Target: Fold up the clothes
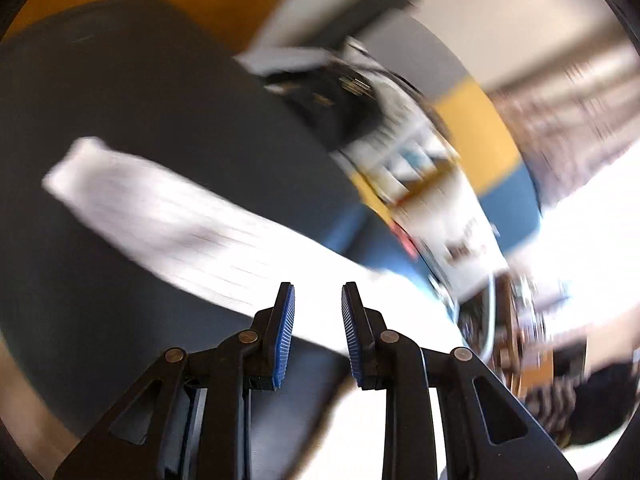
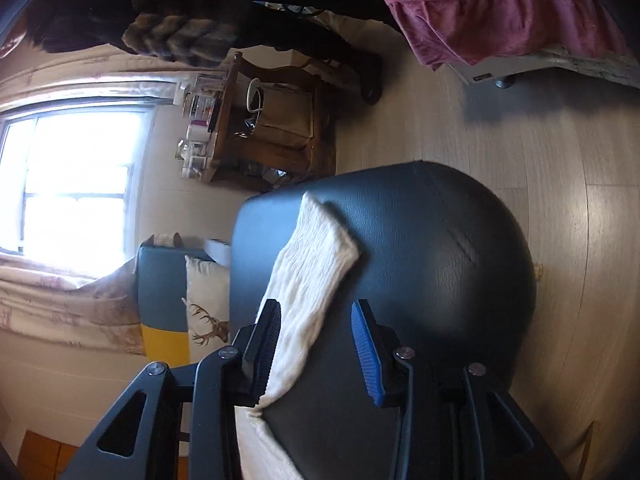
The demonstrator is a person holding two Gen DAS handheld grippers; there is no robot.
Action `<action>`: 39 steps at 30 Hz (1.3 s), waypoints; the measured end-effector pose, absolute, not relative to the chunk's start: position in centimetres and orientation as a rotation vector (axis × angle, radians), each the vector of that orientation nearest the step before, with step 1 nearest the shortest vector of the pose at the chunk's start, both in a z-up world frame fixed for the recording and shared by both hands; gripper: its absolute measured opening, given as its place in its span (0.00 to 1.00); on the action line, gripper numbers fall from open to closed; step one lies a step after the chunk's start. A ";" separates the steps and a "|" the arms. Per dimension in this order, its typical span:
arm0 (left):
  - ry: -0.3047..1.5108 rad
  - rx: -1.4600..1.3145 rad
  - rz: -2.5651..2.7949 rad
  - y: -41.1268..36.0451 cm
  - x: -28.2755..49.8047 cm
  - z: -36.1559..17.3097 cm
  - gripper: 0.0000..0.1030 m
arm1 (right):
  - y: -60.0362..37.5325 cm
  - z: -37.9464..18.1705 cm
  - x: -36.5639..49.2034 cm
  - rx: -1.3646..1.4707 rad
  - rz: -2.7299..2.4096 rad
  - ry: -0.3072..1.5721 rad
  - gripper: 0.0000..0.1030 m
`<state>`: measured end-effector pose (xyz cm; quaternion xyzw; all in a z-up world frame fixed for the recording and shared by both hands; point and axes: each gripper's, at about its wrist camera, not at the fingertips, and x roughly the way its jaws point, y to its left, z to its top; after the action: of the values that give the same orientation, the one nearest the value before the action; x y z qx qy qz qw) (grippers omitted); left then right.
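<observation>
A white ribbed knit garment (image 2: 312, 272) lies stretched out on a dark leather surface (image 2: 432, 248). In the left wrist view it (image 1: 168, 220) is blurred by motion and runs from upper left down under my left gripper (image 1: 318, 300). My left gripper is open, its blue pads (image 1: 285, 332) apart just above the cloth, holding nothing. My right gripper (image 2: 316, 316) is open and empty above the near part of the garment, with its left finger (image 2: 264, 344) over the cloth's edge.
The dark surface (image 1: 140, 112) is rounded and drops off to a pale wood floor (image 2: 560, 160). A wooden side table (image 2: 276, 132) with clutter, a bright window (image 2: 76, 184), a blue and yellow seat with a deer cushion (image 2: 204, 304) and a pink blanket (image 2: 500, 4) surround it.
</observation>
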<state>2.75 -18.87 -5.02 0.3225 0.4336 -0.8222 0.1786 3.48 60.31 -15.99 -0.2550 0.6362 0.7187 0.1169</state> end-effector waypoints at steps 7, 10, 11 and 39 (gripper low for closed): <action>1.157 1.098 -2.604 -9.5 -4.4 -2.5 0.25 | 62.6 -15.7 2.8 -0.816 2.118 1.740 0.33; 1.120 1.130 -2.714 -6.5 -5.4 -2.2 0.25 | 62.4 -15.3 1.3 -0.897 2.152 1.614 0.24; 1.083 1.128 -2.763 -5.5 -5.9 -2.2 0.27 | 62.1 -14.8 1.0 -0.922 2.166 1.528 0.20; 0.231 1.598 -2.646 6.5 -14.2 -14.6 0.34 | 15.9 -10.9 -21.4 -2.009 2.908 -0.105 0.30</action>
<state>-14.15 6.45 -14.65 0.5154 0.0746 -0.8534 0.0208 -21.42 15.92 -10.93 -0.5571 -0.0292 0.8065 -0.1959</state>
